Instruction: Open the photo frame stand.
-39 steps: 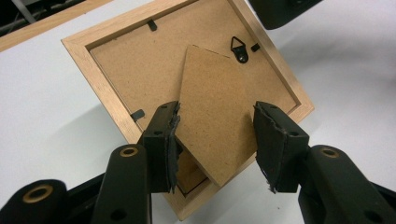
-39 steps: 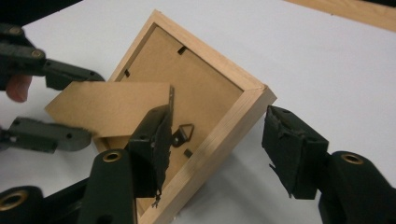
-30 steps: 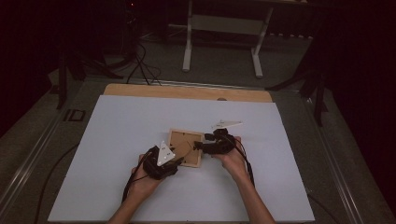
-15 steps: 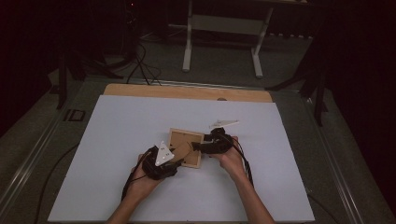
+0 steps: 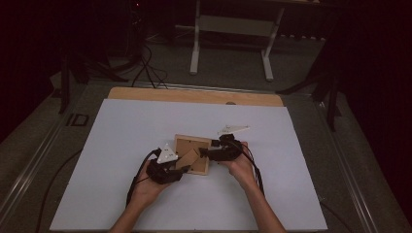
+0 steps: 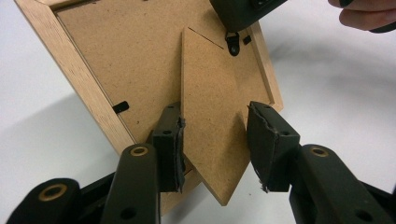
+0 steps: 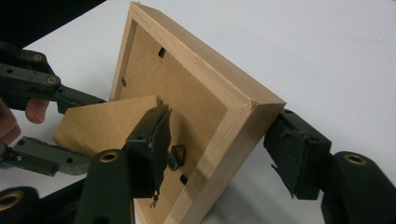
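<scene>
Working: getting the stand leg (image 6: pixel 210 135) of a wooden picture frame (image 5: pixel 192 153) swung out from its back, both tools on it at once.

Frame, place: it lies face down on the white table (image 5: pixel 121 126), back panel (image 6: pixel 126 60) up, near my edge and between my two hands.

Left gripper (image 6: pixel 215 140): jaws part open, one either side of the leg's pointed free end; the left pad (image 6: pixel 170 140) looks to be touching the leg's edge, the other pad stands a little off it (so not clamped yet, as far as I can judge).

Right gripper (image 7: pixel 224 144): jaws wide apart, straddling the frame's near corner (image 7: pixel 252 109), one jaw over the back panel by the small metal hanger (image 7: pixel 176 156), the other outside the wood and clear of it; it grips nothing that I can see.

Leg, axis: long and tapering, hinged up by the hanger and running straight toward my left gripper, tip pointing at me.

Leg, tilt: in the right gripper view its free end seems lifted a little off the panel; I cannot tell how far.

Nearer hand: the left, by a good way; the tip sits between its jaws.

Next move, my guess: close the left on the tip and draw it away from the panel while the right pinches the corner to steady the frame.
</scene>
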Demonstrator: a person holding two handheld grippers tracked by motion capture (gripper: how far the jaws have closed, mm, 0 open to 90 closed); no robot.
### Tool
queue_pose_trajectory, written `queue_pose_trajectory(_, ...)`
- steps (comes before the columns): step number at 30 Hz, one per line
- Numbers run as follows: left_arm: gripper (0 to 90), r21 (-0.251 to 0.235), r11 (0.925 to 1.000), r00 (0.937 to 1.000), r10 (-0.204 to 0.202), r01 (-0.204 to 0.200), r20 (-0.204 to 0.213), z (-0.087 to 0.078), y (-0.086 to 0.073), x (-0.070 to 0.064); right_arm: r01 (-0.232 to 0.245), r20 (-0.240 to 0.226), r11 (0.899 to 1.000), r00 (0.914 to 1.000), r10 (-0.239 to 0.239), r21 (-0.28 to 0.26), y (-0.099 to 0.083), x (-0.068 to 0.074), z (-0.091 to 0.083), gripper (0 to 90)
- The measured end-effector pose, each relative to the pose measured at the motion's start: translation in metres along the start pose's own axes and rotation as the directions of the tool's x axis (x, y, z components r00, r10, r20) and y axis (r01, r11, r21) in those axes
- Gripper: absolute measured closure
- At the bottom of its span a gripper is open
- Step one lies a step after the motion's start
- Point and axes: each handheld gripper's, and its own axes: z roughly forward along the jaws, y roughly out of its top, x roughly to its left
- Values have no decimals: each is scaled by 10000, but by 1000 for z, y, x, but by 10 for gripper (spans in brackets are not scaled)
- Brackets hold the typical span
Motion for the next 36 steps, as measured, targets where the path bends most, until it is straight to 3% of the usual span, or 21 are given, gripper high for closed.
queue_pose_trajectory(8, 594, 11, 9996, 9990, 269, -269, -347, 1, 5, 0, 60, 192, 9996, 9998, -54, -284, 2, 1, -5, 452)
queue_pose_trajectory(15, 605, 16, 9996, 9978, 297, -296, -591, 4, 7, -1, 207, 384, 9987, 9991, -189, -475, 6, 0, -13, 554)
queue_pose_trajectory(31, 614, 188, 9989, 9944, 439, -422, -959, 14, 10, -1, 428, 562, 9965, 9977, -388, -723, 11, 2, -20, 572)
queue_pose_trajectory(34, 616, 278, 9991, 9948, 359, -334, -949, 16, 9, -1, 661, 671, 9952, 9959, -613, -722, 13, 5, -21, 576)
queue_pose_trajectory(36, 624, 494, 9975, 9945, 546, -504, -896, 17, 9, -1, 1110, 903, 9918, 9904, -1050, -638, 12, 10, -21, 573)
